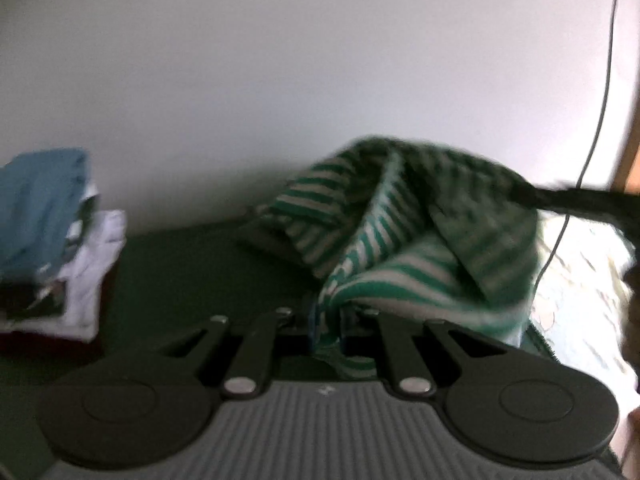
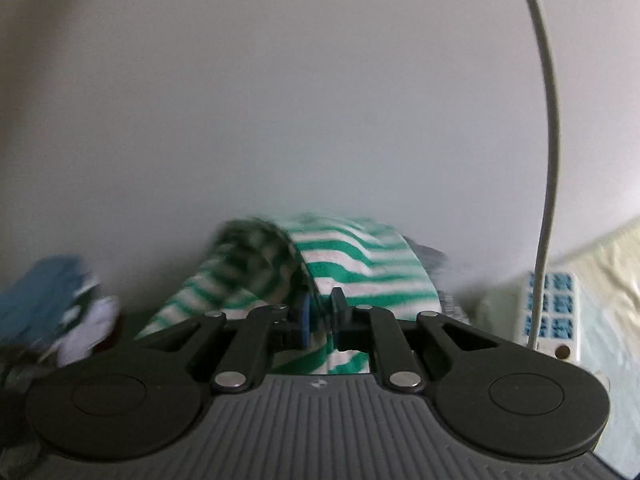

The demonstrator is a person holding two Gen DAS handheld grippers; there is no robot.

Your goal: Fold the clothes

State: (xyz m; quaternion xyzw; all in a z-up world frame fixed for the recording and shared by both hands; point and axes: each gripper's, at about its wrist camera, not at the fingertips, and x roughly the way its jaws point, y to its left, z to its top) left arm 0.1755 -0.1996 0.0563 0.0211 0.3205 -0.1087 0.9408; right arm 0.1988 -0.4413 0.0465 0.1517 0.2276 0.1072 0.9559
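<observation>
A green-and-white striped garment [image 1: 404, 224] hangs bunched above the dark green table [image 1: 192, 264]. My left gripper [image 1: 326, 320] is shut on a fold of its lower edge, and the cloth drapes down between the fingers. At the far right of the left wrist view, the other gripper's black finger [image 1: 576, 200] reaches into the cloth. In the right wrist view the same striped garment [image 2: 360, 264] rises in front of the white wall, and my right gripper [image 2: 320, 312] is shut on its hem, the blue pads [image 2: 305, 316] pressing the fabric.
A stack of folded clothes [image 1: 52, 232] with a blue piece on top sits at the left of the table, also seen as the folded stack [image 2: 56, 300]. A white power strip [image 2: 552, 312] with a cable [image 2: 548, 160] lies at the right on pale bedding [image 1: 580, 280].
</observation>
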